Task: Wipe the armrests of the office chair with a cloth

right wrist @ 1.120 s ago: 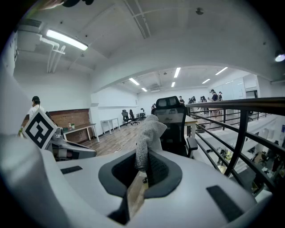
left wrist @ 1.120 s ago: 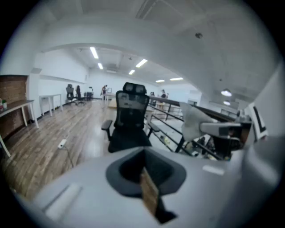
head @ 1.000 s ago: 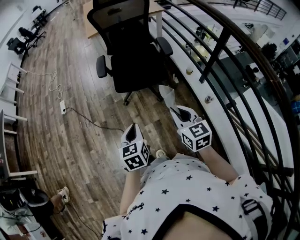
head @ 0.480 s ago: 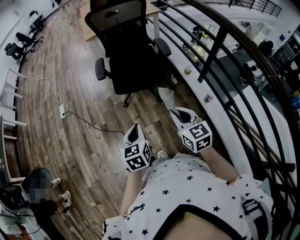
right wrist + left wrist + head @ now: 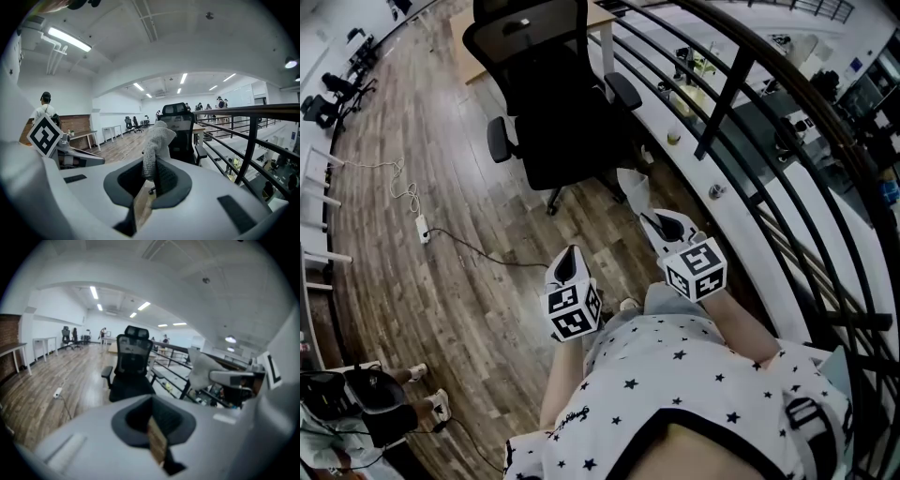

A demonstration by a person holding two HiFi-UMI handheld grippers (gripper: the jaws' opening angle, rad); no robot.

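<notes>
left claw [image 5: 566,262] pressed together, empty | right claw [image 5: 661,225] pinching cloth [image 5: 633,190] | both well apart from office chair [image 5: 553,112] ahead

Wearer: white top [image 5: 675,370] printed with small dark stars, with dark curved trim low on the front.

Left claw [image 5: 569,257]: white shell, dark nose, and a cube [image 5: 571,313] bearing black-and-white square markers.

Right claw [image 5: 651,219]: same build, with a marker cube [image 5: 696,270].

Gripper views: pale grey housing [image 5: 84,437], dark grey recess [image 5: 178,185], tan pad [image 5: 157,444].
</notes>
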